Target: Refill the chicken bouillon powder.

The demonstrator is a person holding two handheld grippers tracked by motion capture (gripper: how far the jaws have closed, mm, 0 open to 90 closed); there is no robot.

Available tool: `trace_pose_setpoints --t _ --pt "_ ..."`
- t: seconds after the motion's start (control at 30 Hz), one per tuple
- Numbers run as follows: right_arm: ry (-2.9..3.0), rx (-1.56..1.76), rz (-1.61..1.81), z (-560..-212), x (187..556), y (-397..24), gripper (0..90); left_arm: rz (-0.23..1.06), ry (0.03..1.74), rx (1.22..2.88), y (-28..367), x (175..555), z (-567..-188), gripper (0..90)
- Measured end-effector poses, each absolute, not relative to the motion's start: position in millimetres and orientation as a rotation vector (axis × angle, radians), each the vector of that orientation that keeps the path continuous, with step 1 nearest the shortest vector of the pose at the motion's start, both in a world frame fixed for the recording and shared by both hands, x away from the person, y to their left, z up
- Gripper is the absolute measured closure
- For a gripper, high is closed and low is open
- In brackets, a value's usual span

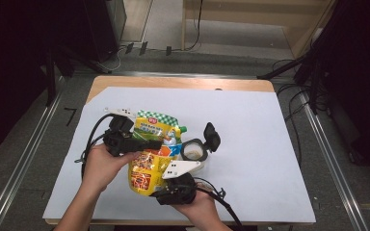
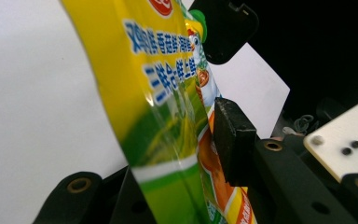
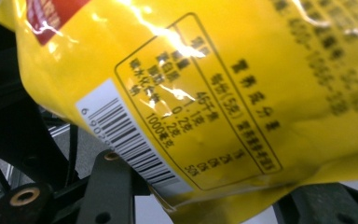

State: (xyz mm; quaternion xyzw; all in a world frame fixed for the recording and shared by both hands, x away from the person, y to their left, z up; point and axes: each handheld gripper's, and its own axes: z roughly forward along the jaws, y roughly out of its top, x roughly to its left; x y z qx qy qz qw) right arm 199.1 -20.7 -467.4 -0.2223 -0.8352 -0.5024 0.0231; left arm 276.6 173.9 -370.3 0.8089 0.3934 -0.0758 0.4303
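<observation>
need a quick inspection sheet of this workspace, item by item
surface: white sheet covering a wooden table, bare wood showing along the far edge
job's things: yellow and green seasoning pouch held above the sheet between both tools; small container with its black flip lid open, beside the pouch
clutter: nothing seen
grippers: left tool has the pouch between its jaws, one pad close against the pouch, contact unclear; right tool at the pouch's lower end, by the barcode, grip hidden
cables: black cable looping from the left tool; another trailing from the right tool; more cables on the floor
surroundings: metal rails beside the table, dark stands, grey floor
</observation>
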Motion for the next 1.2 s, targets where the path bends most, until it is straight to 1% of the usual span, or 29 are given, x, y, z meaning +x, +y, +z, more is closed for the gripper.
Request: trace_pose_setpoints --t 0.5,0.73,0.87,0.97,1.07,1.1,1.2 --pt "-2.595 -0.691 -1.536 -467 194 -19 56.9 -0.173 0.979 2.08 159 277 -372 74.3" --pt "-2.582 -0.677 -1.528 -467 192 -16 57.0 -0.162 0.948 2.108 151 275 -373 73.1" --pt "-2.553 -0.673 -1.526 -467 192 -15 57.2 -0.158 0.972 2.13 148 275 -373 73.1" --pt "-2.555 -0.672 -1.522 -467 192 -14 57.3 -0.171 0.974 2.134 147 276 -374 74.5" --pt "-2.549 -0.667 -1.512 -468 191 -12 57.1 -0.217 1.05 2.14 145 280 -375 75.7" --pt "-2.551 -0.66 -1.507 -468 191 -11 56.8 -0.22 1.057 2.141 145 280 -375 77.7" --pt "-2.557 -0.653 -1.503 -468 190 -9 56.7 -0.227 1.077 2.156 140 280 -376 79.4"
